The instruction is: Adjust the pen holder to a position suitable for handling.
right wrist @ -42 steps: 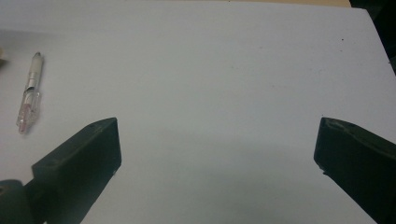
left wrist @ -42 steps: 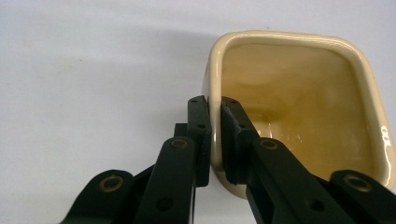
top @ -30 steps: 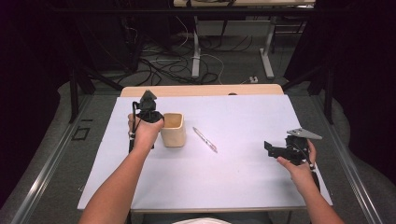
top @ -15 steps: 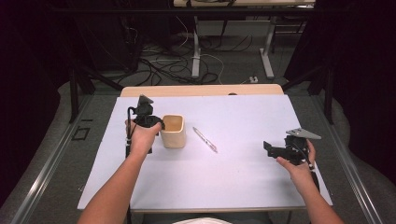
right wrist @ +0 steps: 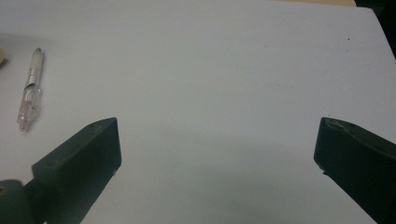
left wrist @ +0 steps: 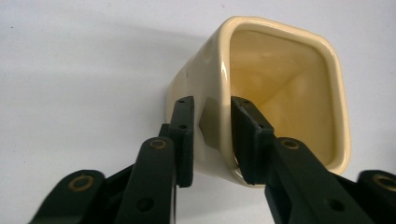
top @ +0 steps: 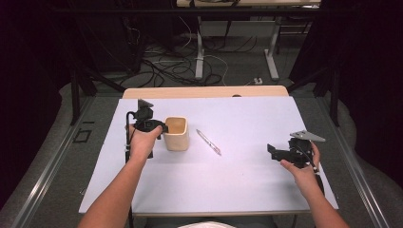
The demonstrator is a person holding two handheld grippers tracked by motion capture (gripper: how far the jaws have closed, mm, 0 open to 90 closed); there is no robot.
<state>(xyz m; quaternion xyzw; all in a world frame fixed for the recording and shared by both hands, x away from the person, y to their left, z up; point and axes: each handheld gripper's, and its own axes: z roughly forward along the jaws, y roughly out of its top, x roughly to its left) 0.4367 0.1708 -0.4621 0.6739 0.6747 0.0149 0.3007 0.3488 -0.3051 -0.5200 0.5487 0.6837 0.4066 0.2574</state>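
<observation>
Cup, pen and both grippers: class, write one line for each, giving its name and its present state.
Cup: upright on the white table, open end up, nothing visible inside, one wall between the left gripper's jaws.
Pen: lying flat on the table, right of the cup, untouched.
Left gripper: closed on the cup's wall, one jaw inside, one outside.
Right gripper: open wide, holding nothing, over bare table.

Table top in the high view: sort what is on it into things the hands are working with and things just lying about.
In use:
- cream cup, its wall between the left gripper's jaws
- pen, loose on the sheet; the right gripper, jaws wide, faces it, so probably next

Lying about:
- white sheet over the table
- cables on the floor beyond
</observation>
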